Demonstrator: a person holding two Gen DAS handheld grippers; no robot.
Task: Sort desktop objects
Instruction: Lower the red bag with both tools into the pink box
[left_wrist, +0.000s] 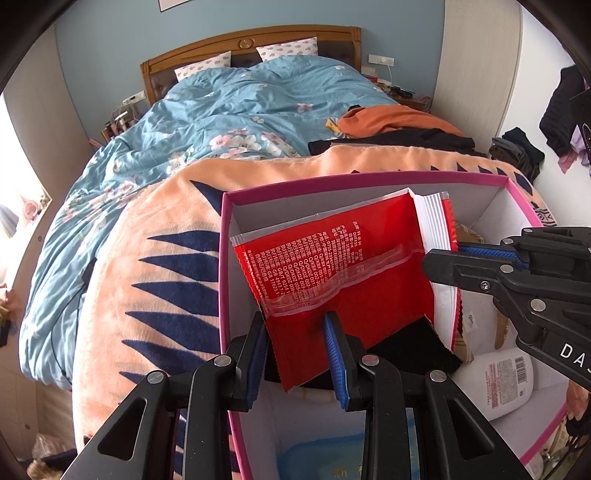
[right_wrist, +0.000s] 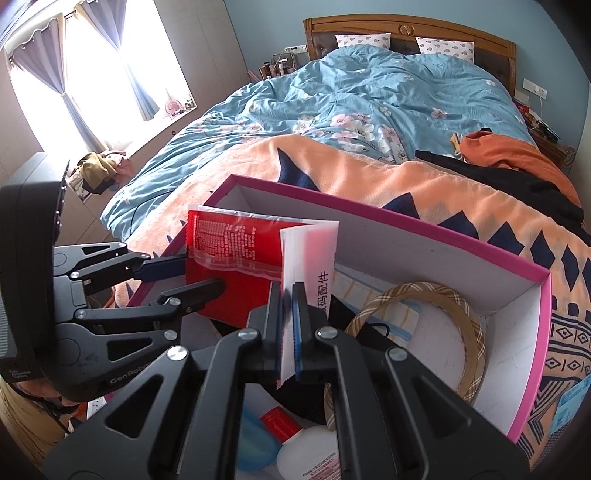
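Over the pink-rimmed box (left_wrist: 369, 182) on the peach blanket (left_wrist: 155, 266), both grippers meet at one red packet (left_wrist: 332, 266). The right gripper (right_wrist: 286, 325) is clamped tight on the packet's white folded edge (right_wrist: 310, 258), holding it upright above the box. The left gripper (left_wrist: 297, 354) sits with its jaws spread around the packet's lower red part, not visibly squeezing. Down inside the box lie a white bottle (left_wrist: 506, 380) and a plaid ring (right_wrist: 463, 321).

A home bedroom: double bed (right_wrist: 369, 122) w/ wooden headboard (right_wrist: 410, 31), floral duvet (left_wrist: 207, 122); curtained window (right_wrist: 74, 66); clothes (left_wrist: 391, 120) strewn on bed.
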